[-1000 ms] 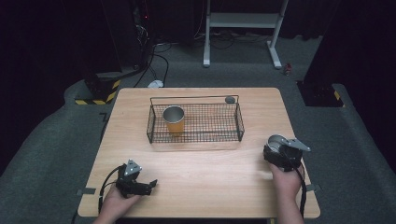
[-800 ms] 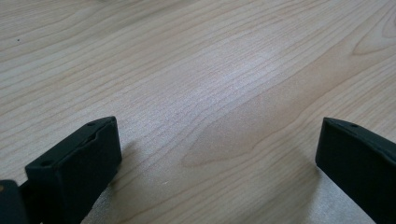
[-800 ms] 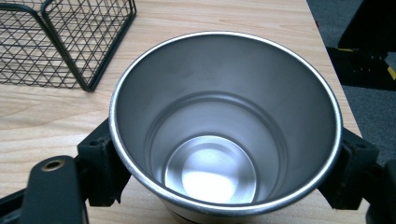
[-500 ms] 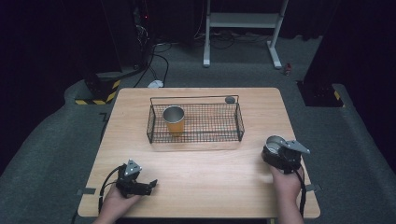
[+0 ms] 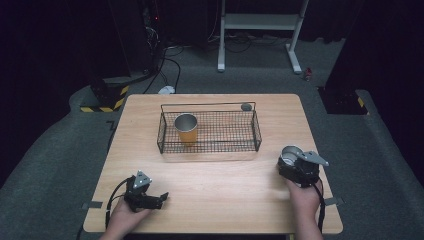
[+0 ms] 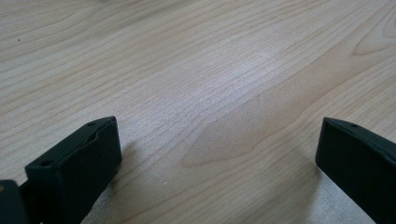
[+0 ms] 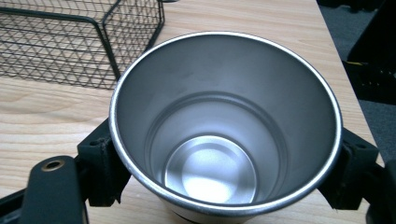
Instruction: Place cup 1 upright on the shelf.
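**Steel cup clamped at the table's right edge**

Pale wooden table (image 5: 215,200) carries a black wire basket (image 5: 209,131) holding an orange cup (image 5: 186,129). Right gripper (image 7: 224,163) pinches a shiny steel cup (image 7: 224,126) near the basket. Left gripper (image 6: 217,149) rests with jaws spread.

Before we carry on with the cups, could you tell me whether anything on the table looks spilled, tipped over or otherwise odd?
Nothing stands out. The orange cup stands upright inside the wire basket, and the steel cup in the right gripper is upright, empty and undented. The left gripper rests open on the bare table, with no spill showing.
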{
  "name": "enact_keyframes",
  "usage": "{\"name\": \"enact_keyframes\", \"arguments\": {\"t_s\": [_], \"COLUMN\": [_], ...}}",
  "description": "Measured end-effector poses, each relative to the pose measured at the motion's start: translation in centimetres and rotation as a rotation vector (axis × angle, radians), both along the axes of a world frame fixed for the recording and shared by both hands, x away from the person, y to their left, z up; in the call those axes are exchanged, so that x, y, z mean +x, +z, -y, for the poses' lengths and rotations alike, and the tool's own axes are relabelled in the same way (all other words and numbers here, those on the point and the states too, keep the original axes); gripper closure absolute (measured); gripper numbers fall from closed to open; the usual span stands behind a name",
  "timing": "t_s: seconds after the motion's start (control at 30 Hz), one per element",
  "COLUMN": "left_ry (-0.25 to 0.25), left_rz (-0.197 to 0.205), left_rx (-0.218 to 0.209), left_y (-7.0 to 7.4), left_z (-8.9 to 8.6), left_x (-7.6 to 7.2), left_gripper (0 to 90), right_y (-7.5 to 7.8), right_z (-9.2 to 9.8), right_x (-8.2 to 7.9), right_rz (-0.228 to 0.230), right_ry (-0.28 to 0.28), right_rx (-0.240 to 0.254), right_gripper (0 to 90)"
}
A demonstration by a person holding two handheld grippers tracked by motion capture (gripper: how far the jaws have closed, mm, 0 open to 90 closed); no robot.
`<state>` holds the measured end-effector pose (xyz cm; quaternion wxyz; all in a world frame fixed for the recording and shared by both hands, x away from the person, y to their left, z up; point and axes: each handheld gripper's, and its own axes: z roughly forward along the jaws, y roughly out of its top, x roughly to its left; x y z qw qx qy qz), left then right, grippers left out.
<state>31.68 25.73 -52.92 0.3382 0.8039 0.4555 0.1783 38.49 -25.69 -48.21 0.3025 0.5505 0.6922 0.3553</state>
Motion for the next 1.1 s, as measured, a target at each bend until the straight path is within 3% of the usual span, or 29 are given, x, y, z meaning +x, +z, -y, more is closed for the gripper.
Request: {"name": "enact_keyframes", "arguments": {"t_s": [0.4,1.1], "left_ry": [-0.003,-0.004], "left_rz": [0.001,0.001], "left_rx": [0.005,0.005], "left_y": [0.0,0.0], "left_z": [0.0,0.0], "left_x": [0.0,0.0], "left_gripper": [0.7,0.7], "right_y": [0.4,1.0], "right_z": [-2.1,-7.1], "right_x": [-0.8,-1.3], "right_rz": [0.013,0.05], "right_ry": [0.046,0.182], "right_rx": [0.006,0.031], "right_gripper": [18.5,18.5]}}
